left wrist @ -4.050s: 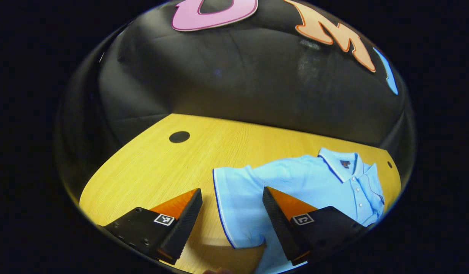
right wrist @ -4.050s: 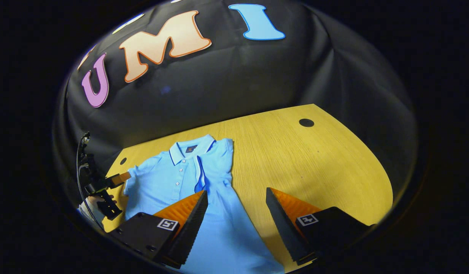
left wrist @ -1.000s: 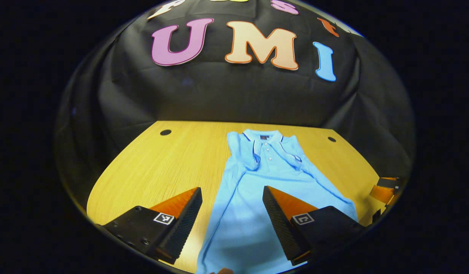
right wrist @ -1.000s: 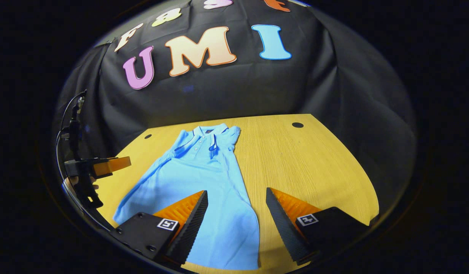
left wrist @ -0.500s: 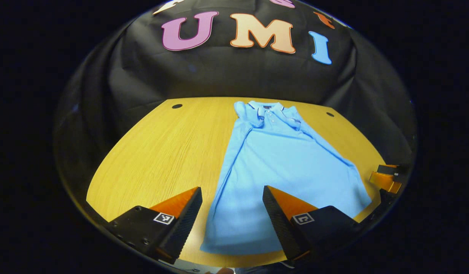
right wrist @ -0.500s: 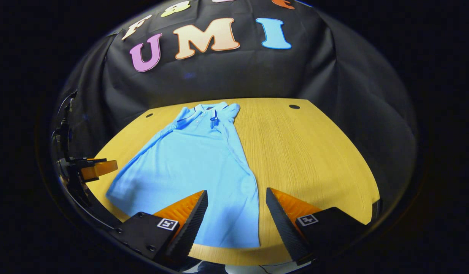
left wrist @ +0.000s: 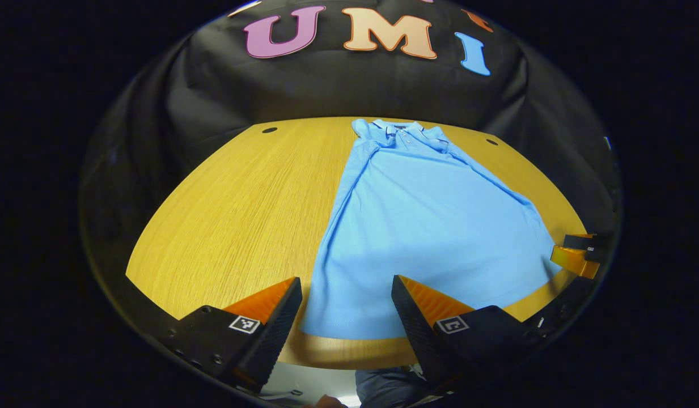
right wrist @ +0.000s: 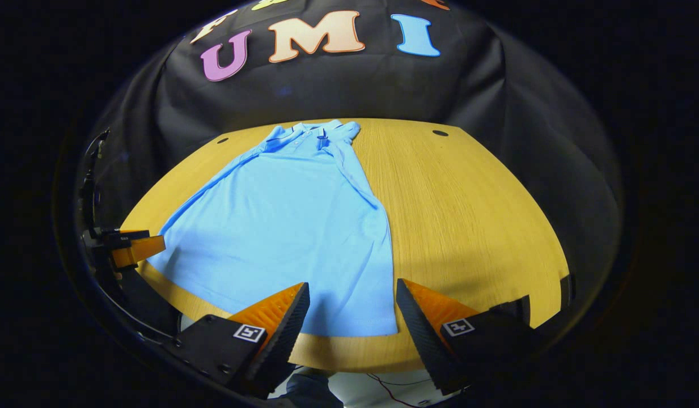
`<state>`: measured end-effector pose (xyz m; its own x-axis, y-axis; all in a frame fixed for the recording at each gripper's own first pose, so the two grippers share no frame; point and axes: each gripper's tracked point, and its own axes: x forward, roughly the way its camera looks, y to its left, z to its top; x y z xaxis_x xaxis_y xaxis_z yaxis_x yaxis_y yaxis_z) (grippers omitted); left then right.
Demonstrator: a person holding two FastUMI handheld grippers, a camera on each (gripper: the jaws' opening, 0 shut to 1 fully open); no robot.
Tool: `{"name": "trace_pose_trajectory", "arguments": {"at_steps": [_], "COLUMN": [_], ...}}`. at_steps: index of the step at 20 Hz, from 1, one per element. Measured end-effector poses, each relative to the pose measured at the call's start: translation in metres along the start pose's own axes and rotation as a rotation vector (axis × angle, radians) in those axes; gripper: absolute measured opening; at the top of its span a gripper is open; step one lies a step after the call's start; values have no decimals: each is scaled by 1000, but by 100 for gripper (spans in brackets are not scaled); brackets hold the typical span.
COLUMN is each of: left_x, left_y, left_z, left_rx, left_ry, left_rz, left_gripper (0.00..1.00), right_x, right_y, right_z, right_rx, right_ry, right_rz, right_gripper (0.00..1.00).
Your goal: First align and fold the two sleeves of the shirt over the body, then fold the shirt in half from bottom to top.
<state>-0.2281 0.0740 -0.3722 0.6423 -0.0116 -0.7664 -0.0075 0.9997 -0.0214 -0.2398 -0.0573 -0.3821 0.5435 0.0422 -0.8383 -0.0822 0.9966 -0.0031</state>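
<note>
1. Left gripper (left wrist: 344, 294): jaws spread wide, nothing between the fingers, held above the near edge of the table (left wrist: 224, 209), over the bottom-left corner of the shirt's hem.
2. Right gripper (right wrist: 352, 300): jaws likewise wide apart and empty, poised above the bottom-right corner of the hem, near the table's front edge.
3. Seen from the right gripper view at far left: the left gripper (right wrist: 135, 248), just beside the shirt's lower-left corner, not gripping cloth. Seen from the left gripper view at far right: the right gripper (left wrist: 576, 258), close to the opposite lower corner.
4. Light blue polo shirt (left wrist: 423, 226), also (right wrist: 287, 226): flat on the wooden table, front up, collar (left wrist: 397, 127) at the far side next to the black cloth wall, hem toward the near edge.
5. Both sleeves folded inward over the body, giving a long shape narrower at the shoulders and wider at the hem. Bottom half unfolded, lying full length.
6. Two small dark round holes in the tabletop near the far corners, one (left wrist: 269, 130) left of the collar, one (left wrist: 492, 142) right of it.
7. Below the table edge: a bit of dark clothing (left wrist: 383, 385) and pale floor.
</note>
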Motion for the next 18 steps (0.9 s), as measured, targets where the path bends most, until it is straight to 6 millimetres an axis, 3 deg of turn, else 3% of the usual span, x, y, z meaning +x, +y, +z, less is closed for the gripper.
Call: {"name": "trace_pose_trajectory", "arguments": {"at_steps": [2,4,5,7,8,10,11,12,13,14,15,16,17,18], "left_x": [2,2,3,2,0,0,3,5,4,4,3,3,1,2], "left_y": [0,-2,-3,-3,-5,-9,-13,-17,-24,-29,-33,-37,-41,-41], "left_z": [-14,-6,-14,-14,-11,-11,-11,-10,-10,-11,-11,-12,-12,-12], "left_rx": [18,36,38,36,28,30,25,36,51,60,69,75,78,80], "left_ry": [35,-5,11,1,-23,-35,-49,-66,-80,-83,-92,-91,-94,-86], "left_rz": [7,8,8,-8,-20,-28,-39,-43,-58,-67,-67,-66,-56,-39], "left_gripper": [96,98,95,96,96,100,97,89,76,71,46,38,18,10], "right_x": [3,5,5,5,6,6,5,5,6,7,5,6,7,3], "right_y": [2,4,4,6,6,9,14,20,26,31,36,38,39,39], "right_z": [-12,-16,-15,-16,-18,-18,-18,-19,-19,-18,-19,-20,-19,-18], "right_rx": [-6,-13,-8,3,3,13,13,7,1,4,18,36,44,57], "right_ry": [31,41,35,32,36,31,26,21,20,19,27,29,36,41], "right_rz": [-2,-4,-6,-8,-10,-8,5,21,35,51,65,66,74,83], "right_gripper": [97,98,93,98,93,92,92,86,67,53,39,28,13,8]}}
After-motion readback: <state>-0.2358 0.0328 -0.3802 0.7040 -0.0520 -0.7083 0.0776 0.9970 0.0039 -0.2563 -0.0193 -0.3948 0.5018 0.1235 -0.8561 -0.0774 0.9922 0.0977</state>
